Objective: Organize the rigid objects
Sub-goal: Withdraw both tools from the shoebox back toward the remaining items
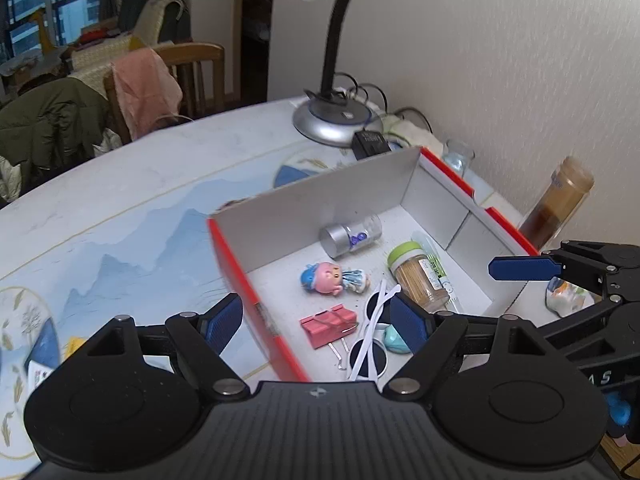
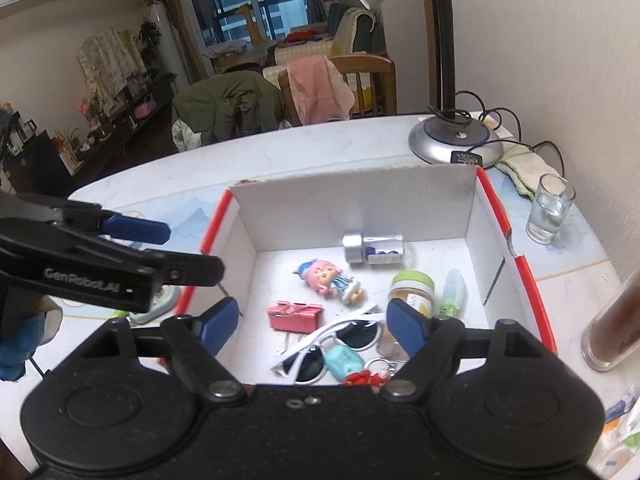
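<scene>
A red-edged white cardboard box [image 1: 236, 268] [image 2: 448, 200] sits on the table. In it lie a pink doll [image 1: 334, 278] [image 2: 330, 278], a silver-capped jar [image 1: 350, 236] [image 2: 374, 248], a toothpick jar [image 1: 418, 274] [image 2: 412, 290], a red binder clip [image 1: 328, 324] [image 2: 294, 316], white sunglasses [image 1: 370, 344] [image 2: 332, 344] and a teal piece [image 2: 344, 362]. My left gripper [image 1: 316, 320] is open and empty above the box's near left wall. My right gripper [image 2: 312, 322] is open and empty over the box's near side. Each gripper shows in the other's view, the right [image 1: 524, 268], the left [image 2: 136, 230].
A desk lamp [image 1: 332, 120] [image 2: 454, 140] with cables stands behind the box. A glass of water [image 2: 550, 208] and a tall brown bottle [image 1: 556, 204] [image 2: 616, 328] stand right of the box by the wall. Chairs with clothes stand beyond the table's far edge.
</scene>
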The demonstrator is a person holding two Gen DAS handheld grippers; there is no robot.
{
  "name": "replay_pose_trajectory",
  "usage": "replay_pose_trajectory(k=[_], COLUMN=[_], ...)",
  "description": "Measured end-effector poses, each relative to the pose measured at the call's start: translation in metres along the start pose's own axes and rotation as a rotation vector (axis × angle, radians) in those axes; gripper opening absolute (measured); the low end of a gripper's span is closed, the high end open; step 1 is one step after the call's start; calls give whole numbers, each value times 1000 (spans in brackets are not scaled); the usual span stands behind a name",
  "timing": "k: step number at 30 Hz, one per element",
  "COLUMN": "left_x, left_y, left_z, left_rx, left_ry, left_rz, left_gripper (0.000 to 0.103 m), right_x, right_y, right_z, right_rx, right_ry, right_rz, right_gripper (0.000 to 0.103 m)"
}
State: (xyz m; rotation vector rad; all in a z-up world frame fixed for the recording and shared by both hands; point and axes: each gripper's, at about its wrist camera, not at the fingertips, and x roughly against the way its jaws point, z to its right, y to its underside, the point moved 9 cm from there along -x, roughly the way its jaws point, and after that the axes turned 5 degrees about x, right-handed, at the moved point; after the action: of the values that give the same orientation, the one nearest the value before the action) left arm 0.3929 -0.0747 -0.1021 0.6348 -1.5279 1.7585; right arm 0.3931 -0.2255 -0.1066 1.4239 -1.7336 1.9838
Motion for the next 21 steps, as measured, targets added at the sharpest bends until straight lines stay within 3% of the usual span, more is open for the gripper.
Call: replay_pose_trajectory(k=[10, 14, 21], left_x=[51, 69, 94], left_y=[25, 37, 52], left_z=[-46, -68, -116], left_rx=[50, 66, 121], left_ry=[-18, -26, -35], left_rz=[67, 88, 138], left_gripper=[86, 97, 103], right_x=[16, 18, 12], right_y=[-3, -4, -1], right_z=[-43, -67, -112], right_rx=[8, 13, 30], right_ry=[-3, -13, -32], right_rz=[53, 58, 44], right_gripper=[96, 97, 96])
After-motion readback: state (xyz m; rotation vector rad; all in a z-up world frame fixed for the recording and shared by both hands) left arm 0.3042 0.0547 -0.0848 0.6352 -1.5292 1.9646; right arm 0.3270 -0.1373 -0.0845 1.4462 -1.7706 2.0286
